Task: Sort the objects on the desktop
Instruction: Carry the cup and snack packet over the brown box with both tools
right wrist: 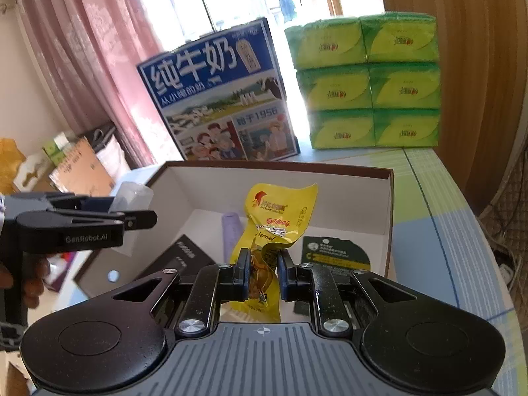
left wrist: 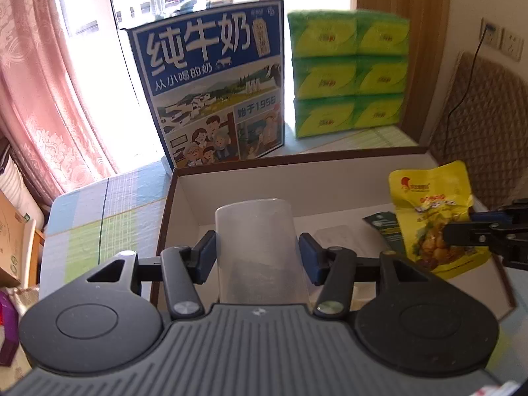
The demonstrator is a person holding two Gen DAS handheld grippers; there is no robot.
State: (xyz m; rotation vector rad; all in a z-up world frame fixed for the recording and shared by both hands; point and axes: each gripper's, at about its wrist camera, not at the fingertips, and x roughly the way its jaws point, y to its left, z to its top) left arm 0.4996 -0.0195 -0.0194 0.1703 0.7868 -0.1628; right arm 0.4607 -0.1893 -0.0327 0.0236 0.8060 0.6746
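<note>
Two grippers are up over a brown box (right wrist: 391,198) with white walls that sits on the checked surface (right wrist: 439,231). The left gripper (left wrist: 257,252) has its fingers (left wrist: 206,254) pressed on a see-through plastic cup (left wrist: 259,247), one on each side. The cup is held above the left part of the box. In the right wrist view the left gripper (right wrist: 132,219) shows from the side, near the left wall of the box, and a bit of a hand (right wrist: 31,277) holds its handle.

The right gripper (right wrist: 262,275) has its fingers (right wrist: 242,274) squeezed on a yellow snack bag (right wrist: 274,217), low down on the bag. The bag stands up tall between them, over the middle of the box. In the left wrist view the yellow snack bag (left wrist: 429,217) is at the right, with the right gripper (left wrist: 462,234) holding it from the side.

Down inside the box lie a light purple tube (right wrist: 231,234), a black booklet (right wrist: 180,257) and a dark green tag (right wrist: 333,252). Behind the box stand a blue milk carton (right wrist: 221,99) and a stack of green tissue packs (right wrist: 366,82), side by side. A pink curtain (right wrist: 82,66) hangs at the left
</note>
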